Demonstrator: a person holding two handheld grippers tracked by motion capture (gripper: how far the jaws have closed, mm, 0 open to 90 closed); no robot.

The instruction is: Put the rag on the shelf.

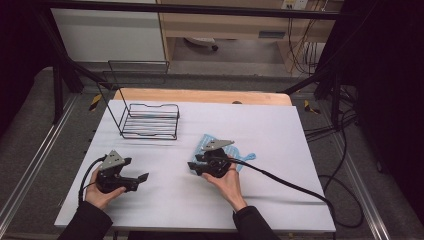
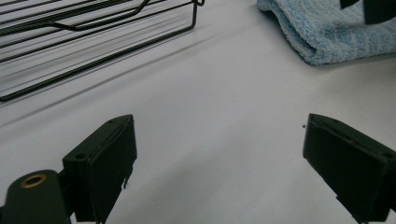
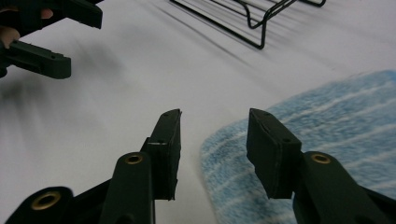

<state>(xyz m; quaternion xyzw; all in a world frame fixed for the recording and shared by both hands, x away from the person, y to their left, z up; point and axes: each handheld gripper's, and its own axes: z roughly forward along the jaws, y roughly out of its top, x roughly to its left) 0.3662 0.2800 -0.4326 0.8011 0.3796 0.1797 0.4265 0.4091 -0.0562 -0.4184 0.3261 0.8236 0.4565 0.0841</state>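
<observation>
Right gripper point(image 3: 214, 140) jaws apart over blue towel point(image 3: 336, 135) edge

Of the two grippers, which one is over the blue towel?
The right gripper, with open jaws above the edge of the blue towel. The left gripper is apart from it, open over bare white table.

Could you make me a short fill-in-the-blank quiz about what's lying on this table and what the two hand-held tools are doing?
1. The folded towel beside the right tool is light ____ in colour.
2. The black rack at the far left of the white table is made of ____.
3. The left tool has its jaws spread wide with ____ between them.
4. The right tool's jaws stand apart at the towel's ____.

Missing words: blue; wire; nothing; edge
</observation>
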